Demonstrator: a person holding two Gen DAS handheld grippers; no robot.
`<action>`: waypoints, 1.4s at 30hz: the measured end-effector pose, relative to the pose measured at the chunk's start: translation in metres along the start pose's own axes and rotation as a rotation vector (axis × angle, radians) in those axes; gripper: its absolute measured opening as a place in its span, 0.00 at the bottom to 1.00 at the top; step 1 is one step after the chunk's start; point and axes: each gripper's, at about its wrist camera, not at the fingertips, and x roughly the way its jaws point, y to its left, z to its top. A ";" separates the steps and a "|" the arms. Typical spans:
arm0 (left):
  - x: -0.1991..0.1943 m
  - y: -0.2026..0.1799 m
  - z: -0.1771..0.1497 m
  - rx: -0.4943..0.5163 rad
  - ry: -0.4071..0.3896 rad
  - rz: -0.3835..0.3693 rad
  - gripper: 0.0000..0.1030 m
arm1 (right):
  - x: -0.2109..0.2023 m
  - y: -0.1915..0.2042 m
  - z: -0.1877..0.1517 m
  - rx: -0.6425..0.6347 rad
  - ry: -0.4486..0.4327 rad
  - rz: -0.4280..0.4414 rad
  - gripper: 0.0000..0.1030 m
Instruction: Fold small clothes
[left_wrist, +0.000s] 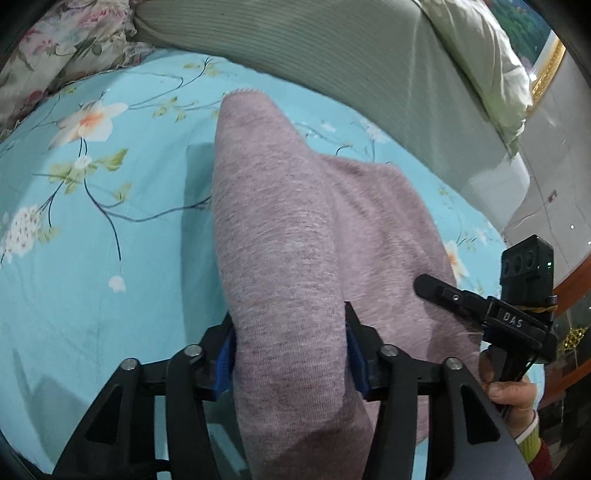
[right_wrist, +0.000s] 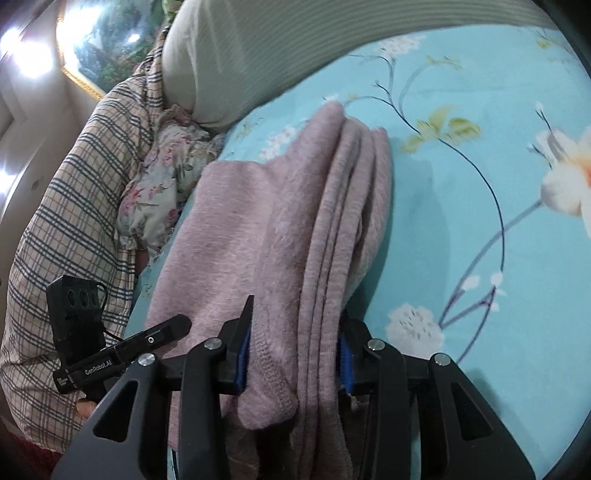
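A mauve knit garment (left_wrist: 280, 221) lies bunched on the turquoise floral bed sheet (left_wrist: 92, 258), one end lifted toward the camera. My left gripper (left_wrist: 290, 317) is shut on a thick fold of it, blue pads pressing both sides. In the right wrist view the same garment (right_wrist: 258, 221) shows several stacked layers and a stitched hem, and my right gripper (right_wrist: 297, 310) is shut on that stack. Each gripper appears in the other's view: the right gripper (left_wrist: 436, 290) at the garment's right edge, the left gripper (right_wrist: 166, 330) at its left edge. Both are held by a person's hands.
A grey-green ribbed bolster (left_wrist: 332, 74) runs along the far side of the bed. A floral pillow (left_wrist: 55, 48) and a plaid quilt (right_wrist: 74, 203) are heaped at one end. A gold-framed picture (right_wrist: 110, 44) hangs on the wall. The bed's edge and floor (left_wrist: 546, 206) lie to the right.
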 end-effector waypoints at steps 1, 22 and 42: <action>0.001 0.000 -0.001 0.000 0.001 0.003 0.58 | 0.000 -0.001 -0.001 0.009 0.000 -0.007 0.45; -0.052 -0.002 -0.008 0.047 -0.068 -0.018 0.54 | 0.000 0.030 0.053 -0.132 -0.042 -0.202 0.33; -0.025 -0.019 -0.015 0.139 -0.021 0.000 0.53 | 0.011 -0.007 0.066 -0.015 -0.024 -0.130 0.17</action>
